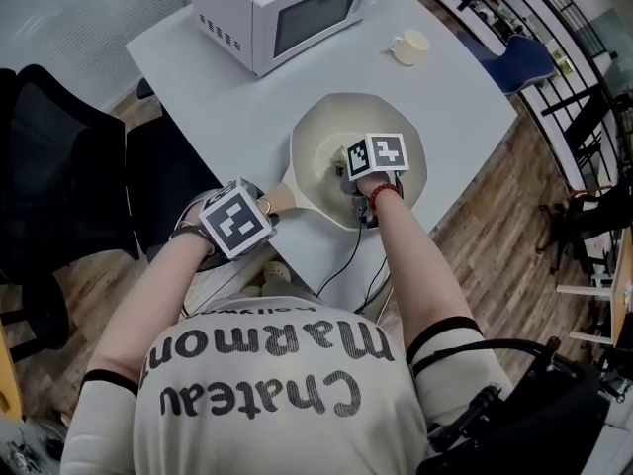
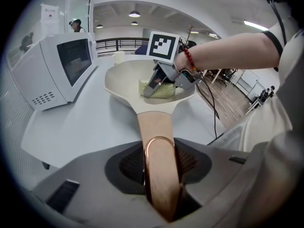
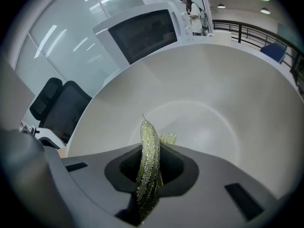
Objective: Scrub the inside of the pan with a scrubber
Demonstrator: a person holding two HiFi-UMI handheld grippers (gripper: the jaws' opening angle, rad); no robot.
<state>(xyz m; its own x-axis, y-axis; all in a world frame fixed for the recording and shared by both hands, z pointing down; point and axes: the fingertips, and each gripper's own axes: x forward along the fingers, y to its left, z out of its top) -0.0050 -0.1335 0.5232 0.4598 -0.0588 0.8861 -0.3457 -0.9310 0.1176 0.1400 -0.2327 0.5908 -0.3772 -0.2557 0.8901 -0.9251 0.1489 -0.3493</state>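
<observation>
Cream pan [image 1: 321, 132], frame centre: rigid, probably weighty, best held by its wooden handle [image 2: 156, 125], clamped in the left gripper [image 2: 159, 163]. Right gripper [image 3: 149, 177] pinches the soft, light scrubber [image 3: 148, 144] inside the pan.

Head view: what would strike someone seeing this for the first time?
The big cream pan in the middle of the grey table, with the right gripper inside it shut on a glittery yellow-green scrubber. At its near left, the left gripper clamps the pan's wooden handle. A white microwave stands behind it.
</observation>
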